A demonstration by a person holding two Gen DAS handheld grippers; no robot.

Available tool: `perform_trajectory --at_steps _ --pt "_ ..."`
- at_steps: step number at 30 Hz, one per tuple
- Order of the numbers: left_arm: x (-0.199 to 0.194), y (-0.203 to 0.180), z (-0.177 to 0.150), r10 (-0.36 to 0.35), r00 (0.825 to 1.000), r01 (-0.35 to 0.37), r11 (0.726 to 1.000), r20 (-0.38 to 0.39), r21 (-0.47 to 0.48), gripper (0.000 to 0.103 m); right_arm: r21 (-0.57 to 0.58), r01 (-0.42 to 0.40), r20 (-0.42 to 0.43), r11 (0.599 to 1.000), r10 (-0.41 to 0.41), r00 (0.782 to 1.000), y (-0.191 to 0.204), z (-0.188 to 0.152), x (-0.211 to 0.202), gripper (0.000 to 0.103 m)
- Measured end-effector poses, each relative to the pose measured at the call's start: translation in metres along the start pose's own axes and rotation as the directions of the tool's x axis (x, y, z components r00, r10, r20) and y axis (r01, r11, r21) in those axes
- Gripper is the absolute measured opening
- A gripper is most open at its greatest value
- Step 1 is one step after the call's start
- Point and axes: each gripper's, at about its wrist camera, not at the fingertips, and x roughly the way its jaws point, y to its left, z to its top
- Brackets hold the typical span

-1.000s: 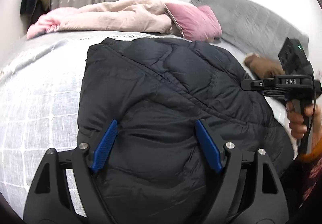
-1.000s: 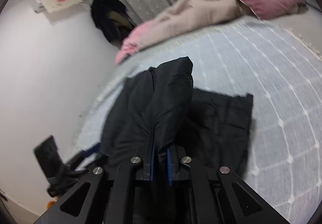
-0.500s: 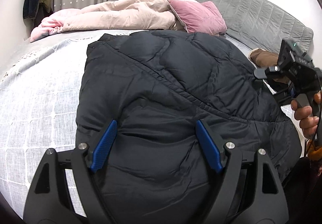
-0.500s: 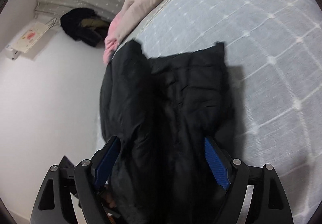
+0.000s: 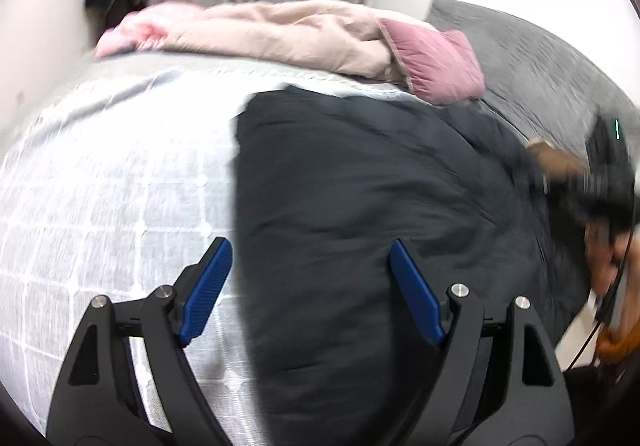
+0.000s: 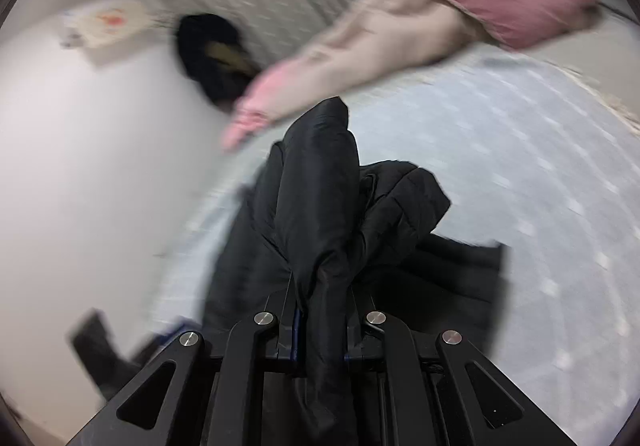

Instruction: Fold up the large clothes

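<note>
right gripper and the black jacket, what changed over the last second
The right gripper let go of the black jacket half a second ago, jaws wide, and has just closed again on a bunched fold, lifting it off the bed. The left gripper stayed open over the jacket, holding nothing. The pink pillow and beige blanket lie as before.

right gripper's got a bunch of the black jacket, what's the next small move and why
Probably lift and carry the pinched fold across the black jacket toward its far side. The right gripper, whose jaws have just been closing, is shut on the fabric, while the left gripper is open above the jacket, holding nothing.
</note>
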Motion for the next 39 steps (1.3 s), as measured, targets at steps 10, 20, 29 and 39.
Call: perform_trajectory --at_steps 10,20,29,39 --pt "0.038 0.046 0.0 -0.245 0.957 0.181 0.923 -0.154 -0.339 0.082 0.237 -0.034 -0.124 0.971 0.065 0.99 -0.064 -0.032 0.001 0.08" --pt "0.086 0.068 -0.017 -0.48 0.858 0.273 0.728 -0.182 -0.629 0.09 0.502 -0.243 -0.181 0.83 0.376 0.909 -0.108 -0.044 0.055 0.08" --pt "0.05 0.077 -0.018 -0.533 0.844 0.354 0.64 -0.063 -0.682 0.051 0.38 -0.333 -0.112 0.863 0.4 0.91 -0.077 -0.035 0.046 0.035" --pt "-0.04 0.136 -0.015 -0.388 0.92 0.346 0.72 0.066 -0.601 0.044 0.135 -0.46 -0.082 0.878 0.473 0.878 0.043 -0.021 0.055 0.03"
